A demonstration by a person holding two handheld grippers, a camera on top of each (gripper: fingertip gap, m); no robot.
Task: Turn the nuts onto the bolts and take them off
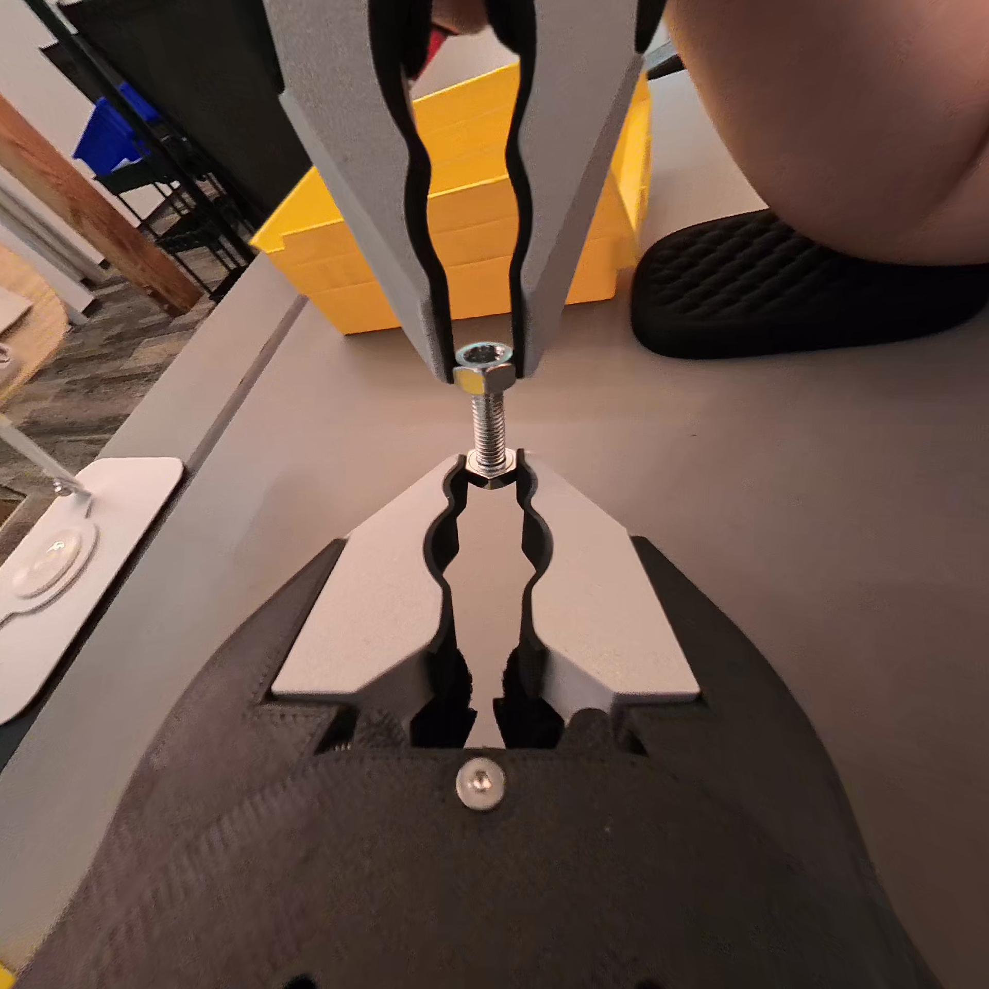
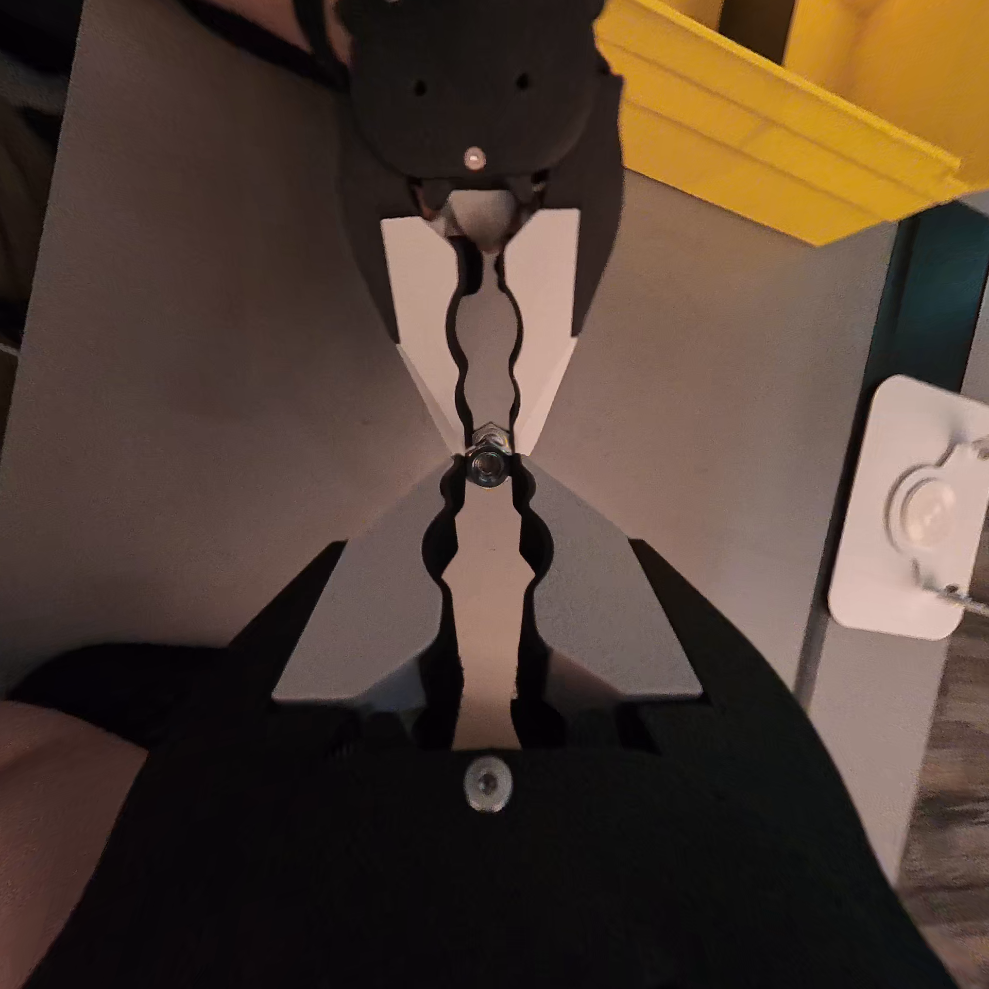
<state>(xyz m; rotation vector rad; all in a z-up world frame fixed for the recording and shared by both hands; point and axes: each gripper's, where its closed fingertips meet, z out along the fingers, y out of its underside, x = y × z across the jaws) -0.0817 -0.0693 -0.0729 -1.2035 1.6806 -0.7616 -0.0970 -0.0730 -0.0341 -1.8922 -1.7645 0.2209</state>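
Note:
A silver bolt (image 1: 486,428) is held in the air over the grey table (image 1: 749,535) between my two grippers. My left gripper (image 1: 489,466) is shut on the hex nut (image 1: 490,475), which sits at the lower end of the bolt's thread. My right gripper (image 1: 484,374) comes down from above and is shut on the bolt's hex head (image 1: 483,378). In the right wrist view, my right gripper (image 2: 486,471) grips the bolt head (image 2: 485,473) end-on. Beyond it, the left gripper (image 2: 489,436) holds the nut (image 2: 490,432). The thread is hidden there.
A yellow bin (image 1: 481,241) stands behind the grippers and also shows in the right wrist view (image 2: 749,123). A black padded rest (image 1: 776,289) lies at the right under a person's arm (image 1: 856,134). A white plate with a clear mount (image 1: 69,562) sits at the table's left edge. The black padded rest (image 1: 776,289) is about 20 cm from my left fingertips.

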